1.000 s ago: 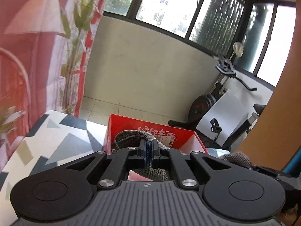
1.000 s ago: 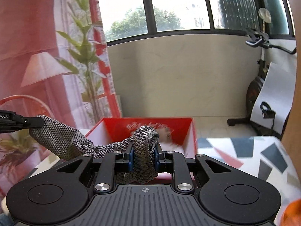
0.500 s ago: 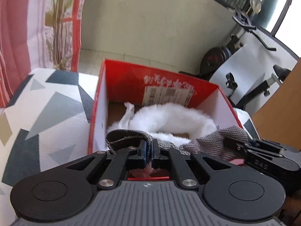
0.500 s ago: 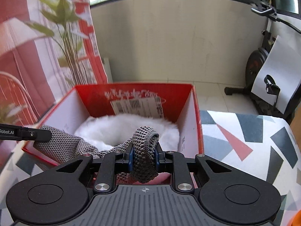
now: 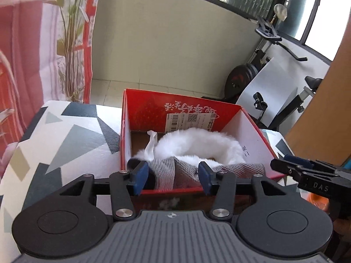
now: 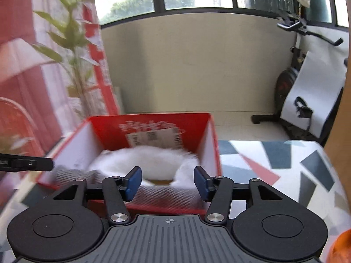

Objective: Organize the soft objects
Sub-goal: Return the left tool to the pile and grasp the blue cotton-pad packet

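A grey knitted cloth (image 5: 175, 171) lies inside the red box (image 5: 184, 111), draped over its near wall, on top of a white fluffy item (image 5: 197, 141). My left gripper (image 5: 173, 177) is open over the box's near edge, with the cloth between its blue pads but not clamped. My right gripper (image 6: 167, 183) is open and empty over the same near edge; the grey cloth (image 6: 166, 194) lies just below it, with the white fluffy item (image 6: 144, 160) behind. The right gripper's tip shows in the left wrist view (image 5: 291, 168).
The red box (image 6: 206, 135) stands on a table with a white, grey and navy triangle-pattern cover (image 5: 65, 135). A plant and red curtain (image 6: 72, 65) are at the left. An exercise bike (image 5: 263, 70) stands behind on the tiled floor. A wooden panel (image 5: 324, 118) is at the right.
Both grippers have opened and let go of the grey cloth, which now rests in the box over its near wall. Both views have tilted up slightly.
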`<state>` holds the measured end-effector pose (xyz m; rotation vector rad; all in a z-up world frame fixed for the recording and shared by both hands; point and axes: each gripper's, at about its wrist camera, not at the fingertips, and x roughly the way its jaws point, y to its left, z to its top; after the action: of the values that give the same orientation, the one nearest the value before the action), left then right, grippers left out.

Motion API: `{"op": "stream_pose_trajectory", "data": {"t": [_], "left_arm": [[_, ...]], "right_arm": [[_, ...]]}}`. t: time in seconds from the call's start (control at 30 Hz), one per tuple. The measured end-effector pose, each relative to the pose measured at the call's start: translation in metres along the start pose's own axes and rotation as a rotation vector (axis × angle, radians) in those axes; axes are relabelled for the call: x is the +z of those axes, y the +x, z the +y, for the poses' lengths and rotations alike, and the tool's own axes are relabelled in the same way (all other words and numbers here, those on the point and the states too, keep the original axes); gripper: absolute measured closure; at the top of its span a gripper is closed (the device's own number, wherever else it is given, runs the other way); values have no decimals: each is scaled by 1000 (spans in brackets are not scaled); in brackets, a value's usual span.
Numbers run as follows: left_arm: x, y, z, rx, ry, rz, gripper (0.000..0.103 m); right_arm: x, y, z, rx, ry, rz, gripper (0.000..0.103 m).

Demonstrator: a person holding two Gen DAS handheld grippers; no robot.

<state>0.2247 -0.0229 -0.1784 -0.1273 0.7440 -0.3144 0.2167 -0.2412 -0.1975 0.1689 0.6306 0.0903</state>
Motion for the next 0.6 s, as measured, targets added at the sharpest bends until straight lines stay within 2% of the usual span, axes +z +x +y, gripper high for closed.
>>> {"op": "stream_pose_trajectory", "data": {"t": [0.13, 0.27, 0.33, 0.43, 0.6], "left_arm": [[-22, -20, -3, -20, 5, -5, 50], [-45, -26, -2, -45, -20, 36, 50], [-54, -23, 1, -63, -44, 72, 50], [-65, -14, 7, -51, -87, 122, 51], [-77, -4, 11, -41, -123, 162, 51]], "right_arm": [[-17, -19, 7, 49, 25, 21, 53], [-32, -30, 17, 69, 20, 49, 53], [-40, -32, 21, 75, 19, 68, 53], [-50, -33, 23, 79, 32, 94, 53], [-66, -32, 24, 88, 56, 133, 53]]}}
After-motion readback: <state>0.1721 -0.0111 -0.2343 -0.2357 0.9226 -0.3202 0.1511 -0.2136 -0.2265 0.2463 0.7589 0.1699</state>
